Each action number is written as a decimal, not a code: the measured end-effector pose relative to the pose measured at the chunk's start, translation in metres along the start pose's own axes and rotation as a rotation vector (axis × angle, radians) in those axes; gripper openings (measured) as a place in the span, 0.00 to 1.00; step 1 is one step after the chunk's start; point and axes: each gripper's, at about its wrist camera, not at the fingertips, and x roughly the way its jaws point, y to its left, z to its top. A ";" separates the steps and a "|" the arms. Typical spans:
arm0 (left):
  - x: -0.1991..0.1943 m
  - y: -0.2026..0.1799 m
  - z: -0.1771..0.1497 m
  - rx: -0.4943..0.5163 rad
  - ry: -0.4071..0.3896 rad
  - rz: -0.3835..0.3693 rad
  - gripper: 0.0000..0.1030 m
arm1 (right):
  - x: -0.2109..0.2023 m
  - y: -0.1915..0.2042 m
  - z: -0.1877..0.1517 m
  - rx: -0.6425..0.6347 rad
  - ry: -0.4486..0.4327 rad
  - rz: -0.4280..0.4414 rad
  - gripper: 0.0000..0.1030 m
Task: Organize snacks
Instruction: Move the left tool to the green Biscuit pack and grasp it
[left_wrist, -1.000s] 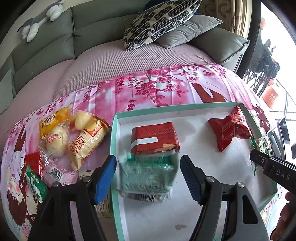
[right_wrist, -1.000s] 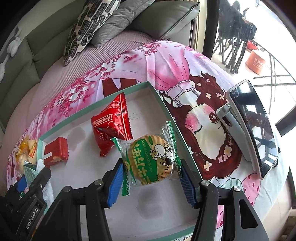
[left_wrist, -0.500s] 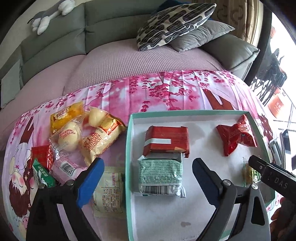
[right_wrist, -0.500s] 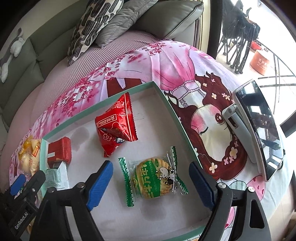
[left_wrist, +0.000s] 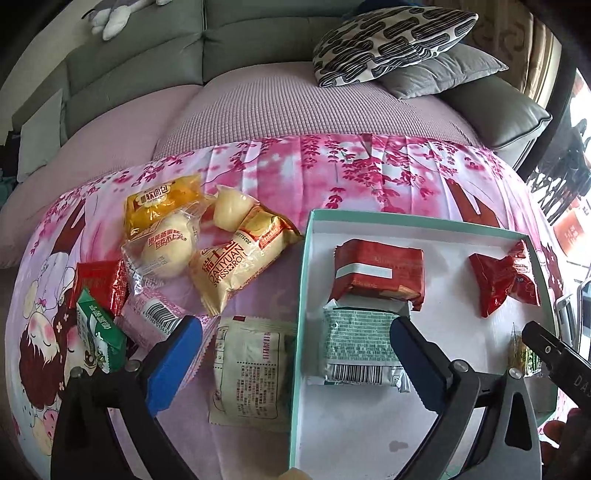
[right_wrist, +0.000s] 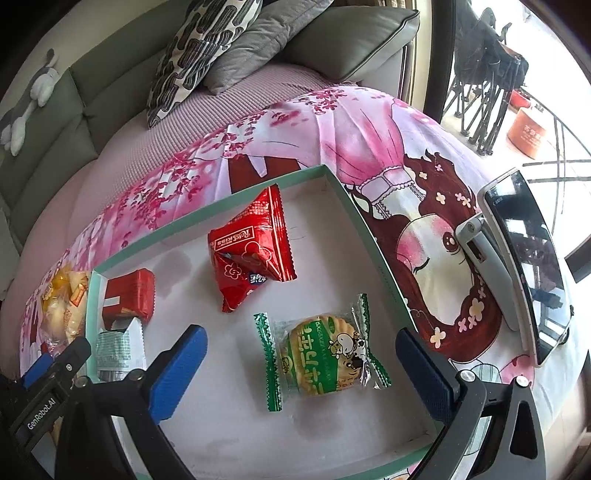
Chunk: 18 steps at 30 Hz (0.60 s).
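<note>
A teal-rimmed white box lies on the pink cloth. In it lie a red block pack, a green-white pack, a red pouch and a green-wrapped round biscuit. My left gripper is open and empty, straddling the box's left rim. My right gripper is open around the biscuit without touching it. Loose snacks lie left of the box: yellow bread packs, a Swiss roll and a beige packet.
A red pack, a green pack and a pink pack lie at the cloth's left edge. A phone on a stand sits right of the box. A sofa with cushions is behind.
Both grippers opened and drew back. The left let go of the green-white pack in the box; the right let go of the round biscuit onto the box floor.
</note>
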 end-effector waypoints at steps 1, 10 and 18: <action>0.000 0.001 0.000 -0.006 0.005 -0.005 0.98 | 0.000 0.000 0.000 -0.001 -0.001 -0.002 1.00; -0.001 0.012 -0.004 -0.024 0.063 -0.017 0.98 | -0.003 0.010 -0.002 -0.012 -0.006 0.007 1.00; -0.011 0.061 -0.004 -0.085 0.063 0.025 0.98 | -0.014 0.049 -0.012 -0.096 -0.032 0.101 1.00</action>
